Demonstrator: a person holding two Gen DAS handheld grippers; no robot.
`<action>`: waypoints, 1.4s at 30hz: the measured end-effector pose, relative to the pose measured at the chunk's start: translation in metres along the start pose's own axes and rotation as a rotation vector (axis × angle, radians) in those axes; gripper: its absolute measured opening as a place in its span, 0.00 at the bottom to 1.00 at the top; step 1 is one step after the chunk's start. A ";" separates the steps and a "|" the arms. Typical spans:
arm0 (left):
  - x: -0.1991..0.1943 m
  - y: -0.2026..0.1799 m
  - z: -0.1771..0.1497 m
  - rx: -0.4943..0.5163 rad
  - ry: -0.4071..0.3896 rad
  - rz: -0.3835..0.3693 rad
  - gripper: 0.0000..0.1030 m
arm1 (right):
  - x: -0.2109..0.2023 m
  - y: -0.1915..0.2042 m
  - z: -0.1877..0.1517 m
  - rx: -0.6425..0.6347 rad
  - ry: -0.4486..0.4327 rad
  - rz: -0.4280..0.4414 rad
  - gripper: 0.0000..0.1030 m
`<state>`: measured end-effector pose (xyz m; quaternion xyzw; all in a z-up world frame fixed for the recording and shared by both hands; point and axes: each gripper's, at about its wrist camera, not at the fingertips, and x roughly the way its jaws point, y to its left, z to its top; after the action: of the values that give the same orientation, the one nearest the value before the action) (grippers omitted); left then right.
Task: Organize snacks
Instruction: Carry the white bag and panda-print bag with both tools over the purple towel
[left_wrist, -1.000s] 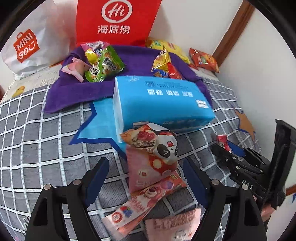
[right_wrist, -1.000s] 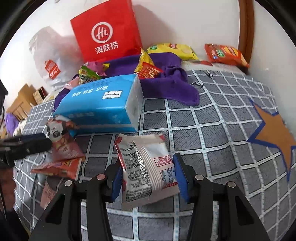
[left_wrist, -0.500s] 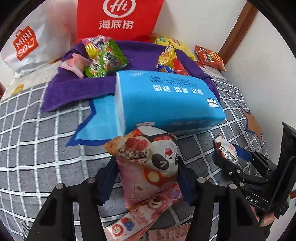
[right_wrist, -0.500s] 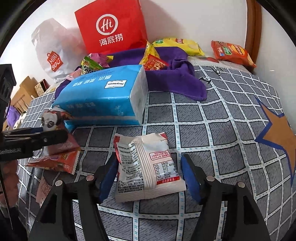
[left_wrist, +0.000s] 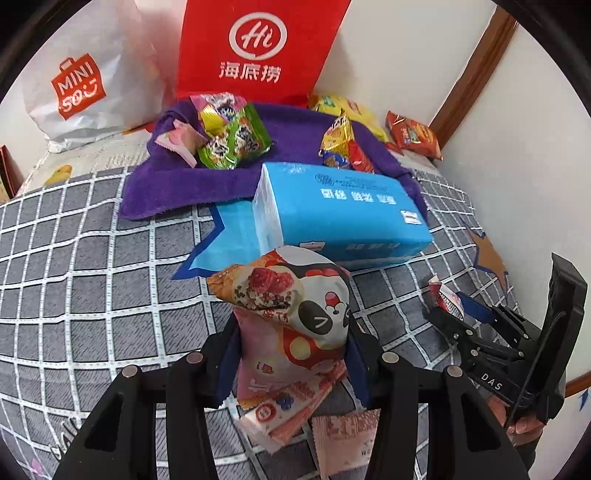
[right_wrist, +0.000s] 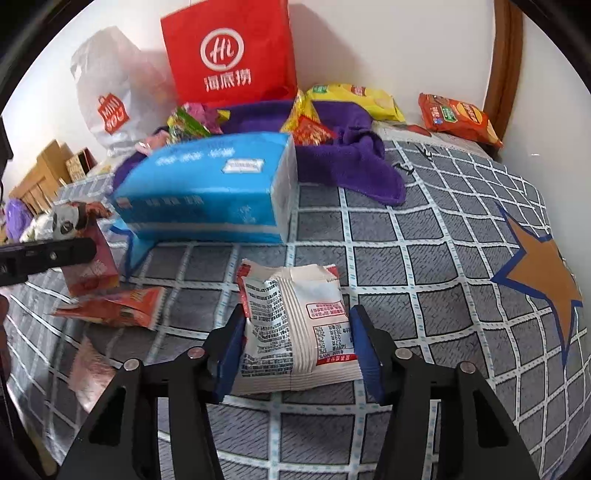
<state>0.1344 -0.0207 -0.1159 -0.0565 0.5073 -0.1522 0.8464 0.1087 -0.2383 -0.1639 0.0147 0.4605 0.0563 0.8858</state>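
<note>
My left gripper (left_wrist: 293, 354) is shut on a pink snack packet with a panda face (left_wrist: 291, 317) and holds it upright above the bed. My right gripper (right_wrist: 297, 347) is shut on a white snack packet with red print (right_wrist: 295, 328), just over the checked bedspread (right_wrist: 424, 258). The right gripper also shows at the right of the left wrist view (left_wrist: 461, 314). A purple towel (left_wrist: 295, 155) at the back holds green and pink snack packets (left_wrist: 232, 136) and a yellow and red packet (left_wrist: 341, 147).
A blue tissue pack (left_wrist: 340, 210) lies between the grippers and the towel. Red (left_wrist: 258, 48) and white (left_wrist: 85, 77) shopping bags stand against the wall. Chip bags (right_wrist: 458, 114) lie at the back right. Flat pink packets (left_wrist: 295, 406) lie under the left gripper.
My left gripper moved forward, closed on the panda packet and raised it. My right gripper opened briefly, then closed again on the white packet.
</note>
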 end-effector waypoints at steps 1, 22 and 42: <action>-0.004 0.000 0.000 -0.001 -0.005 -0.002 0.46 | -0.003 0.001 0.000 0.004 -0.004 0.006 0.51; -0.080 -0.029 0.019 0.069 -0.088 -0.036 0.46 | -0.080 0.017 0.045 0.085 -0.129 0.042 0.50; -0.083 -0.036 0.098 0.082 -0.138 -0.051 0.46 | -0.091 0.019 0.145 0.049 -0.195 0.012 0.50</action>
<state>0.1762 -0.0344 0.0096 -0.0453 0.4395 -0.1902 0.8767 0.1734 -0.2260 -0.0045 0.0447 0.3731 0.0486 0.9254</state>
